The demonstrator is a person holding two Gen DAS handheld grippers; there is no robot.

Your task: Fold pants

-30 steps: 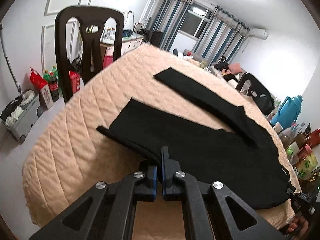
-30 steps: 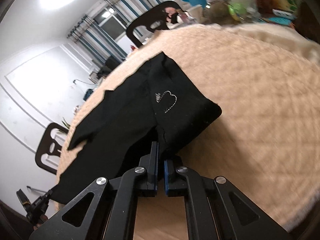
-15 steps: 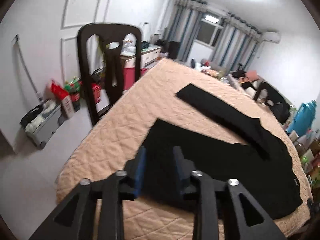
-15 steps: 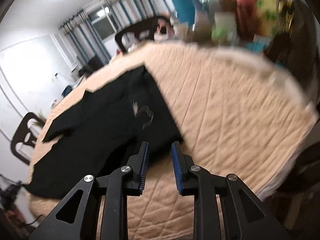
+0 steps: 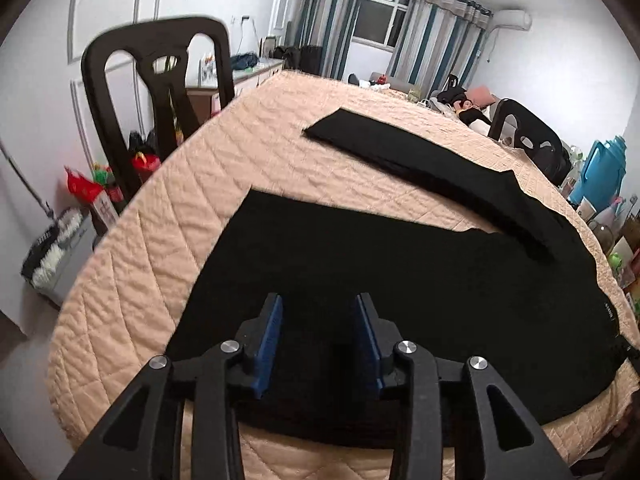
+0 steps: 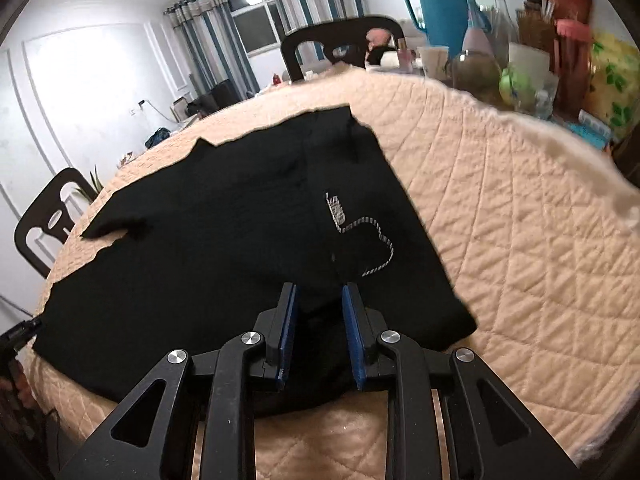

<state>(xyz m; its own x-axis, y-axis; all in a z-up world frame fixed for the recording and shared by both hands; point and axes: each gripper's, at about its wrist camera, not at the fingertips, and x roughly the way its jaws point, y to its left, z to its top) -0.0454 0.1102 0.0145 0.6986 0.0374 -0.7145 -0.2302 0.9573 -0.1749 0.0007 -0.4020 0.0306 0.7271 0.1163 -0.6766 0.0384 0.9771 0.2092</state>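
Note:
Black pants lie flat on the quilted peach table cover, one leg stretching away toward the far side. My left gripper hovers over the near leg's end, its jaws opening; cloth shows in the gap, but the blue pads do not press on it. In the right wrist view the waist end of the pants, with a white stitched logo, lies spread out. My right gripper stands open just above the waist's near edge, holding nothing.
A dark chair stands at the table's left side and another chair at the far right. A blue thermos, bottles and jars crowd the table's far right edge. Bags and a bin sit on the floor.
Both grippers were shut on the pants' edge a second ago; both have let go and opened. The cloth now lies flat, and both grippers have drawn back a little.

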